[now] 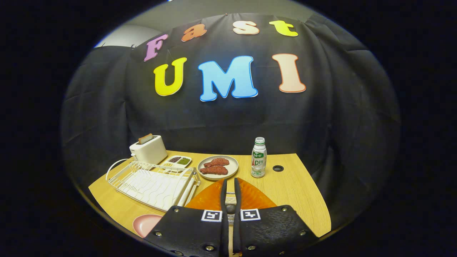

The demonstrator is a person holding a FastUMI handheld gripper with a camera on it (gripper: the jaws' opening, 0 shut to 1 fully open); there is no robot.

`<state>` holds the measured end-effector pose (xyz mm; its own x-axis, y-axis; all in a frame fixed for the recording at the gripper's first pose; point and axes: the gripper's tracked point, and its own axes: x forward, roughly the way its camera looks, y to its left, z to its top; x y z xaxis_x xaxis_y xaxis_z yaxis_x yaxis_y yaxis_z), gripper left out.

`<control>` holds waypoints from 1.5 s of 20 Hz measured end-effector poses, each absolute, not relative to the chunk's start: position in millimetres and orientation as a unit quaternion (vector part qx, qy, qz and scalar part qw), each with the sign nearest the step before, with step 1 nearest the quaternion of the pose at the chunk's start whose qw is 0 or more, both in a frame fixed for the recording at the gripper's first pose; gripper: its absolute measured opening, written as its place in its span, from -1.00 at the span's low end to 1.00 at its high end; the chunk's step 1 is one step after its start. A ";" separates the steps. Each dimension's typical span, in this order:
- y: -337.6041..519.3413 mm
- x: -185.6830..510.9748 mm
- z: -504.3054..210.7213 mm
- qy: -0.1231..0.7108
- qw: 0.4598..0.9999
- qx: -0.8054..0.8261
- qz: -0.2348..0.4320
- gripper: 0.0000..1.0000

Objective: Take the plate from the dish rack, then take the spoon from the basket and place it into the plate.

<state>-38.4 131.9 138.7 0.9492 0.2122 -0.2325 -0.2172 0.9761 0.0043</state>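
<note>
A pink plate point(147, 224) lies flat on the wooden worktop point(285, 185), just in front of the white wire dish rack point(153, 182) and beside the nearly closed fingers point(230, 192).

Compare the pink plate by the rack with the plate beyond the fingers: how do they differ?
The pink plate lies bare near the gripper's body, beside the dish rack; the beige plate carries two reddish meat pieces and sits beyond the fingers, next to the bottle. The pink plate is partly hidden by the gripper body; the beige plate is in full view. Both lie flat on the wooden table. The gripper is nearly shut, over the orange mat.
</note>
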 end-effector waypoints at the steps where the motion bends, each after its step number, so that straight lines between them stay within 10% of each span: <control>1: 131.7 -43.3 141.3 0.117 0.987 -0.013 0.110 -0.91; 30: 249.4 -135.8 94.5 0.189 0.952 -0.028 0.239 -0.91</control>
